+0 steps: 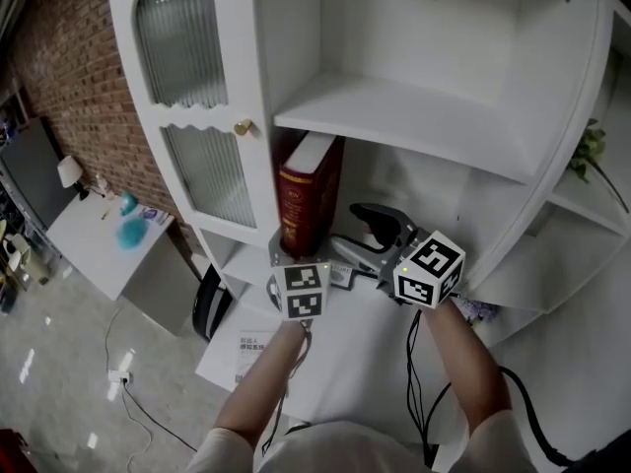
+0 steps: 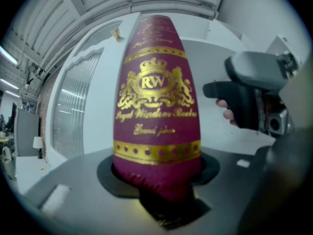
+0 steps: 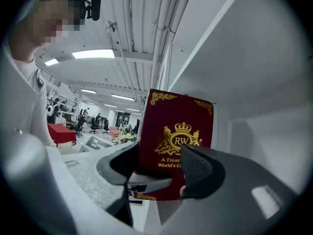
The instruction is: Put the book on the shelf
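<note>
- Under the upper shelf board (image 1: 414,111), the maroon book (image 1: 308,200) stands upright in the compartment, gold-printed spine facing out, close against the white partition on its left.
- Left gripper (image 1: 293,256) has it: jaws pinched on the book's bottom end, and in the left gripper view the spine rises straight up from between them.
- Right gripper (image 1: 369,227) sits just to the book's right, jaws spread and clamping nothing; its own view looks past them onto the gold-crested cover.
- Further left, a ribbed-glass cabinet door (image 1: 182,37) with a small brass knob (image 1: 243,126).
</note>
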